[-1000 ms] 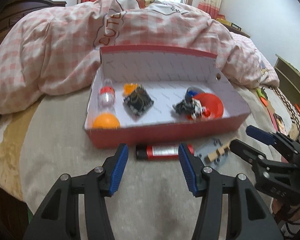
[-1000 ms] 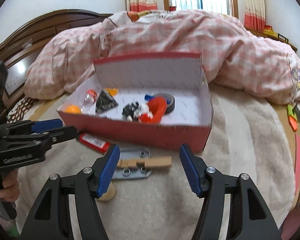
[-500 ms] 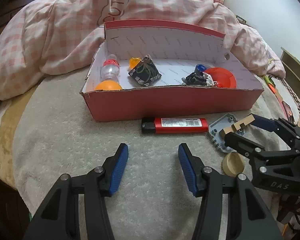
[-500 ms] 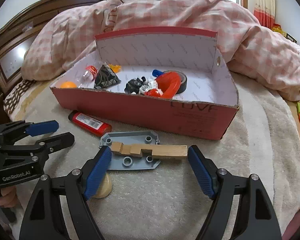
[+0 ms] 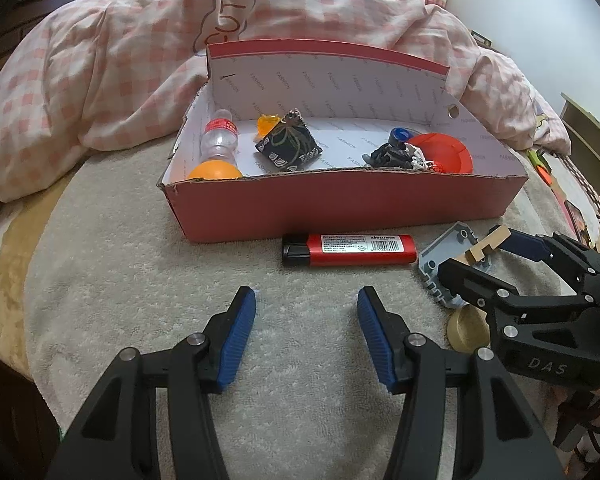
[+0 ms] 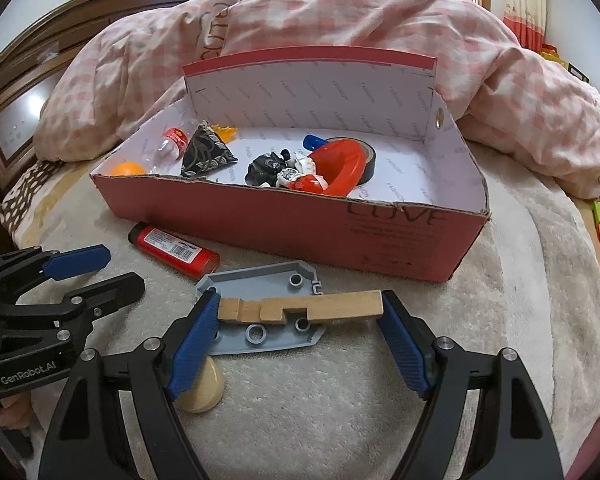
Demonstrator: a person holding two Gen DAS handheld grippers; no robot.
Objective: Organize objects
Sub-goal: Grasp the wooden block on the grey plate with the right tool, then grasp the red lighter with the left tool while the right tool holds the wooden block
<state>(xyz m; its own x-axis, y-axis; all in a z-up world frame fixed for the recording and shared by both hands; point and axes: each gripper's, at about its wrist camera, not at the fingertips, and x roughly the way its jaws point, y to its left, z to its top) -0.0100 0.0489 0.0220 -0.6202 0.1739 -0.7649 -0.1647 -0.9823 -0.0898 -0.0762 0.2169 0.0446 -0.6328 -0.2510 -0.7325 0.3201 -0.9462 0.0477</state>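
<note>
- R gripper [image 6: 298, 324]: jaws spread wide, wood block [image 6: 300, 307] framed between pads, frame centre; contact can't be told.
- L gripper [image 5: 306, 332]: jaws open, empty, red lighter [image 5: 348, 249] seen above.

I see a rumpled pink checked duvet [image 5: 132, 64] heaped behind everything, with a grey towel [image 5: 148, 280] spread flat over the bed in front of it. At the left, I can make out a dark wooden headboard [image 6: 32, 92]. Curtains [image 6: 524, 4] hang by the window.

Both wrist views close, angled down over bed; share red box [image 5: 340, 208], lighter [image 6: 176, 250].
</note>
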